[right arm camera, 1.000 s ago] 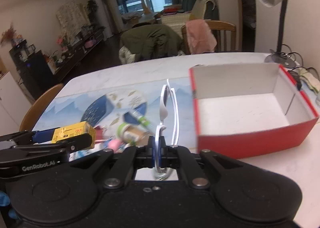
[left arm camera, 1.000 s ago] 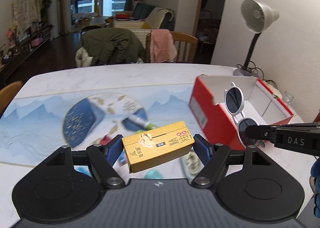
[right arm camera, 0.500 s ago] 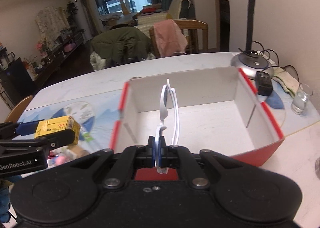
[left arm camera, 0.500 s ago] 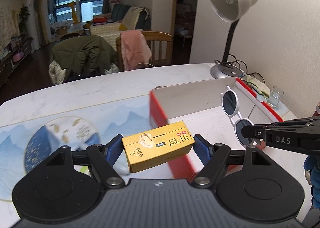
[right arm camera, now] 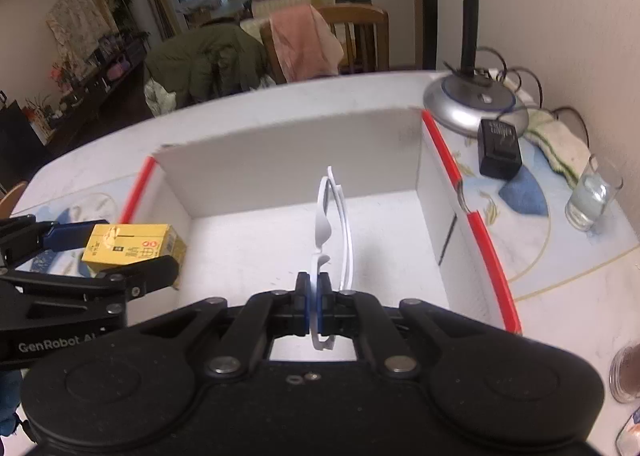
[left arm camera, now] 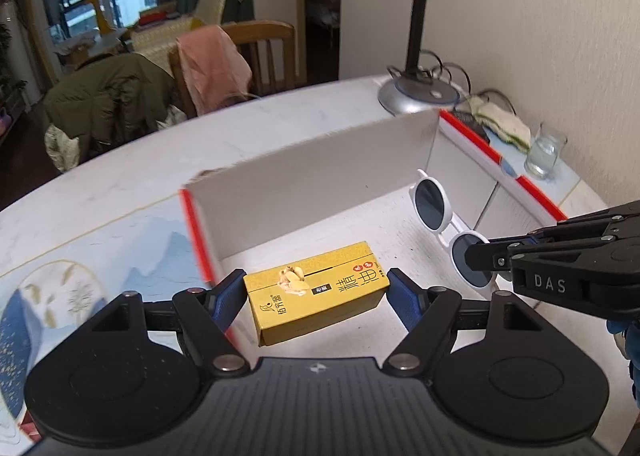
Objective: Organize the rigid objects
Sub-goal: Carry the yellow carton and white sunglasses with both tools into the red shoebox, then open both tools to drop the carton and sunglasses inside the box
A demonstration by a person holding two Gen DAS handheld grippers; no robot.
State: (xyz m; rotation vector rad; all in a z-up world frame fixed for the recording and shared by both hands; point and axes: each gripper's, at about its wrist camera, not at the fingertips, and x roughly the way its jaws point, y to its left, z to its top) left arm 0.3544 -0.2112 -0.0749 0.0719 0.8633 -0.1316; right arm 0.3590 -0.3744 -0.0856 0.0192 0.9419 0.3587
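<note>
My left gripper (left arm camera: 318,290) is shut on a yellow carton (left arm camera: 316,290) and holds it over the near left part of a red box with a white inside (left arm camera: 304,172). My right gripper (right arm camera: 315,292) is shut on white round sunglasses (right arm camera: 334,216) and holds them upright over the middle of the same box (right arm camera: 280,160). The sunglasses (left arm camera: 440,208) and the right gripper (left arm camera: 482,260) show at the right of the left wrist view. The carton (right arm camera: 134,246) and the left gripper (right arm camera: 132,256) show at the left of the right wrist view.
A desk lamp base (right arm camera: 474,104), a black adapter (right arm camera: 500,148), a cloth (right arm camera: 560,144) and a glass of water (right arm camera: 592,196) stand right of the box by the wall. A dark jar (right arm camera: 628,376) is at the near right. Chairs with clothes (left arm camera: 208,64) stand behind the table.
Both grippers have moved right and forward, from above the patterned mat to above the inside of the red box, each still holding its object.
</note>
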